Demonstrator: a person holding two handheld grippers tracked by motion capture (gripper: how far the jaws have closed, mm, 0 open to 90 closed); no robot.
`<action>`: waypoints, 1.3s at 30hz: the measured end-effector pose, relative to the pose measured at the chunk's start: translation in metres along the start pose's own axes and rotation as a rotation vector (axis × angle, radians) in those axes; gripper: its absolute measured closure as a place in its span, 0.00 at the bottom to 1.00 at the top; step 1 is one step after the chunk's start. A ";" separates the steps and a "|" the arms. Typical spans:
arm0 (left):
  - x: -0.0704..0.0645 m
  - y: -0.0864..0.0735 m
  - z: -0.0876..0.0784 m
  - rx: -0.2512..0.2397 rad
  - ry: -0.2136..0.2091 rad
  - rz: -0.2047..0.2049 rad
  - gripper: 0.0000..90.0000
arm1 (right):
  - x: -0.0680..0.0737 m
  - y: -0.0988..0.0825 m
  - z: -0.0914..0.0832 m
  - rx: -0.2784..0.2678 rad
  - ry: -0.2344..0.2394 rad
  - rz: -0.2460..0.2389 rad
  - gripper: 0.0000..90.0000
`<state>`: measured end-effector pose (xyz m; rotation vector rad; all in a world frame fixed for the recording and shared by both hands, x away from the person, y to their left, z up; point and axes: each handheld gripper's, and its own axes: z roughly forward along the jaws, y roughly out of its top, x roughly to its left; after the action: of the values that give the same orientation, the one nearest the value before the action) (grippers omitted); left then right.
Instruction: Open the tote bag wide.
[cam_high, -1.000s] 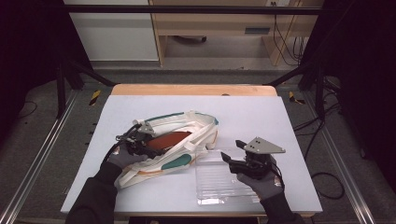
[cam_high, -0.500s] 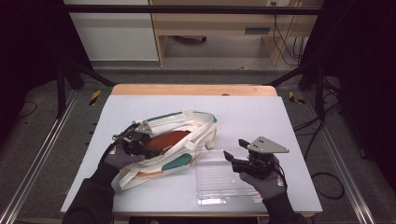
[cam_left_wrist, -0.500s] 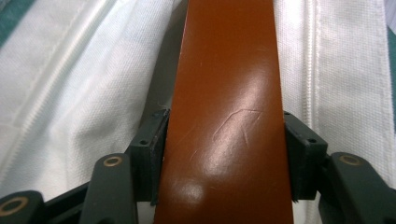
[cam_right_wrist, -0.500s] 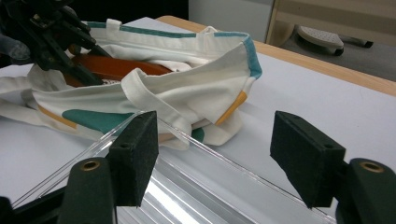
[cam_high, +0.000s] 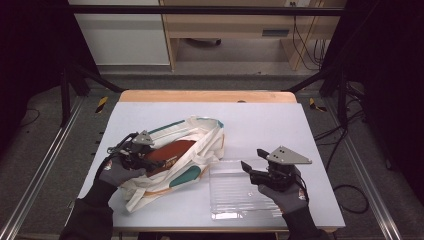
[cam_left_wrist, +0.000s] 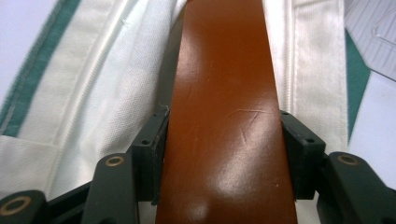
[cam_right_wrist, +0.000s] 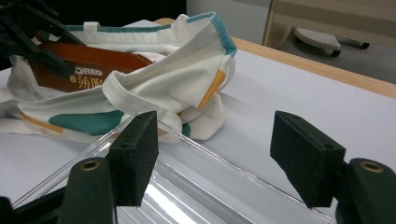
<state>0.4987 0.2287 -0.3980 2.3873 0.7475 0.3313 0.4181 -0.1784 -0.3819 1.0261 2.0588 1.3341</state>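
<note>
The left gripper (cam_high: 150, 161) has its fingers (cam_left_wrist: 152, 149) clamped across the sides of a brown Oreo box (cam_high: 169, 152), half out of the cream tote bag (cam_high: 197, 145) lying on the surface (cam_high: 265, 120). Looks like a light, stiff, glossy carton, probably slippery, so squeezing the narrow edges seems smart. The right gripper (cam_high: 251, 161) hovers with fingers spread over a clear plastic tray (cam_high: 235, 192).

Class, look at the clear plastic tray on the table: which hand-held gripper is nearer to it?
Right. The right hand-held gripper hovers open at the clear plastic tray's edge; the left hand-held gripper is farther off, clamped on the brown box in the tote bag.
</note>
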 end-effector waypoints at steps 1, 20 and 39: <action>-0.002 -0.001 -0.001 0.003 0.000 -0.001 0.47 | 0.000 0.000 0.000 0.000 0.000 0.001 0.36; -0.009 -0.040 -0.044 -0.061 0.025 -0.041 0.48 | -0.003 0.001 -0.006 -0.015 -0.009 0.010 0.36; -0.028 -0.022 -0.067 -0.188 0.021 0.012 0.48 | -0.011 0.003 -0.014 -0.037 -0.033 0.027 0.36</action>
<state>0.4396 0.2584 -0.3609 2.2150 0.6804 0.4133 0.4156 -0.1947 -0.3731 1.0561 1.9953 1.3548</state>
